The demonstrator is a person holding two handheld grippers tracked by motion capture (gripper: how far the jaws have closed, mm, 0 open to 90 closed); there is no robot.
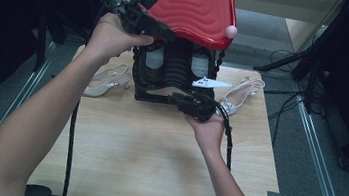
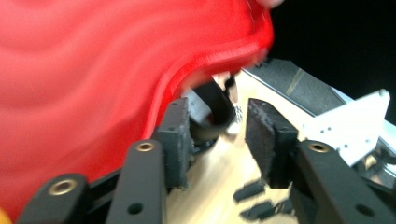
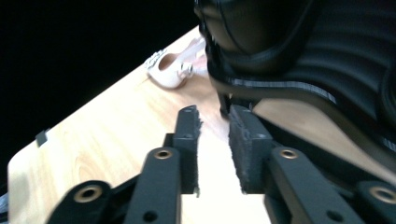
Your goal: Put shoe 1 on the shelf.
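Observation:
A black ribbed stand (image 1: 176, 70) with a red wavy top (image 1: 194, 4) stands at the back of the wooden table (image 1: 156, 151). My left gripper (image 1: 170, 33) is raised at the red top's lower left edge. In the left gripper view the left gripper (image 2: 217, 112) stands open, the red top (image 2: 93, 70) lies beside one jaw, and nothing is between the pads. My right gripper (image 1: 176, 98) is low at the stand's front base. In the right gripper view the right gripper (image 3: 214, 116) is open on bare tabletop, with the stand (image 3: 303, 51) close on one side.
A pale heeled shoe (image 1: 106, 79) lies left of the stand and another (image 1: 241, 93) lies to its right. One pale shoe (image 3: 173, 70) shows beyond the right gripper's jaws. A pink ball (image 1: 231, 31) sits at the red top's corner. Cables trail over the dark floor (image 1: 288, 56).

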